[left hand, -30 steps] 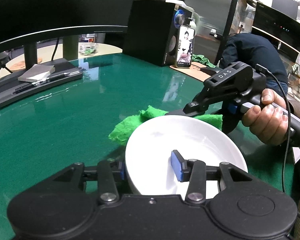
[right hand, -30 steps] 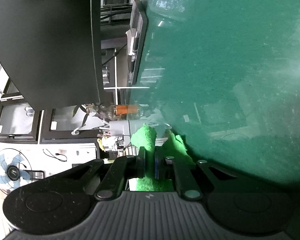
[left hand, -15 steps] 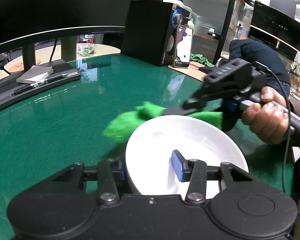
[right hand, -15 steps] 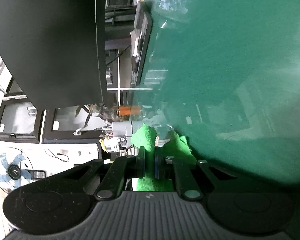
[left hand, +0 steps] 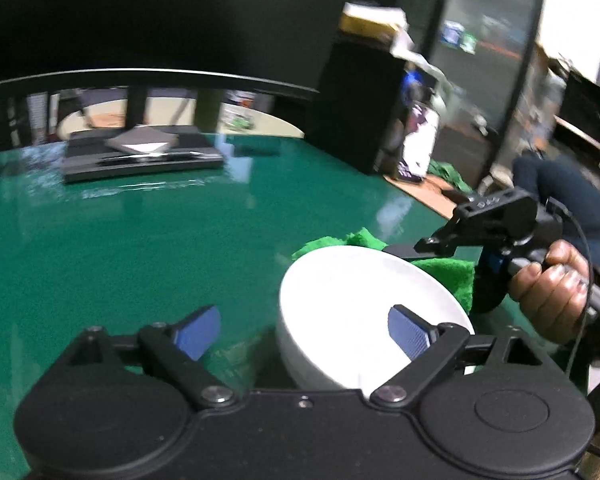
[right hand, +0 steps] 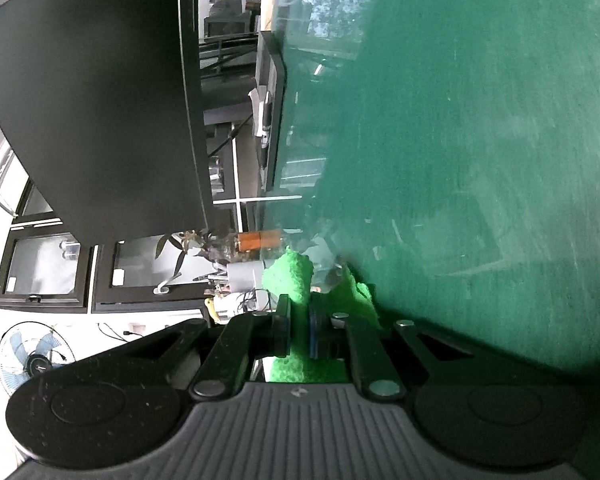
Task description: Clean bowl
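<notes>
Left wrist view shows the left gripper (left hand: pixel 306 334) spread wide, released, with the white bowl (left hand: pixel 364 312) sitting on the green table (left hand: pixel 140 248); one blue pad (left hand: pixel 408 336) hangs over the bowl's inside, the other stands off to its side. Behind the bowl the right gripper (right hand: pixel 298 330) is clenched on a green cloth (right hand: pixel 290 276), which lies against the bowl's far rim. A hand (left hand: pixel 552 280) grips that tool's handle. A dark monitor (left hand: pixel 140 20) stands at the back of the table.
</notes>
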Available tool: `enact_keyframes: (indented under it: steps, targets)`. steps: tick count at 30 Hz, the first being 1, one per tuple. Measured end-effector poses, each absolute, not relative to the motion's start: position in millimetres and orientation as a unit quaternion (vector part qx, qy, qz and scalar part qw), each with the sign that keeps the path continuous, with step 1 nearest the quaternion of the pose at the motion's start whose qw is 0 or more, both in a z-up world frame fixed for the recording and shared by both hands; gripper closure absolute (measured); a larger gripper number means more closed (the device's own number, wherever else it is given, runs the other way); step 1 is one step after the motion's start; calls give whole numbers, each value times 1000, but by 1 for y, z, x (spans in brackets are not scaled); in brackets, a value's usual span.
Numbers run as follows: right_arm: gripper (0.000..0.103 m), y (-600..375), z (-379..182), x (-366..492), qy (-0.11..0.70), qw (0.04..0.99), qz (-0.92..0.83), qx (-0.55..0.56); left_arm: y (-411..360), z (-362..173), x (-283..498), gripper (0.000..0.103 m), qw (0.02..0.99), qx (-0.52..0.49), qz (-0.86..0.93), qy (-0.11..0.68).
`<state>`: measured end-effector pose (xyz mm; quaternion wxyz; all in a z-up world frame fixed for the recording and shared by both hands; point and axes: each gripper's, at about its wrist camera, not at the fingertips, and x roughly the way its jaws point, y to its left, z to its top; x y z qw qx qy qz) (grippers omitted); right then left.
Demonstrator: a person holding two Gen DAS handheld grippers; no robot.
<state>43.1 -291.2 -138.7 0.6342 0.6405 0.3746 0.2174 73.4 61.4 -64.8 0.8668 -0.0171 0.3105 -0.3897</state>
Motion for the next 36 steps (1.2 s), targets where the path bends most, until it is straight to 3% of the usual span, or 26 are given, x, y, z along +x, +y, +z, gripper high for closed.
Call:
enact_keyframes:
  steps: [2, 3, 4, 6, 10, 17, 21, 36]
  targets:
    - [93, -290, -137, 49, 378, 639, 216, 634, 59, -65, 66, 27, 871, -6, -374, 318]
    - [93, -289, -135, 53, 380, 642, 215, 630, 58, -65, 63, 42, 873, -1, -366, 322]
    - [93, -287, -134, 57, 382, 645, 215, 627, 56, -65, 61, 64, 870, -8, -367, 329]
    - [93, -284, -129, 67, 385, 653, 218, 615, 51, -61, 62, 76, 876, -3, -351, 331]
    - [93, -269, -117, 86, 380, 664, 240, 597, 43, -60, 66, 87, 876, 34, -348, 333]
    - [93, -259, -123, 79, 395, 653, 249, 596, 36, -61, 82, 85, 866, 76, -369, 330]
    - [93, -272, -123, 59, 387, 646, 239, 613, 32, -64, 88, 78, 854, 91, -387, 335]
    - [93, -240, -122, 91, 398, 653, 245, 596, 29, -66, 86, 76, 851, 101, -394, 332]
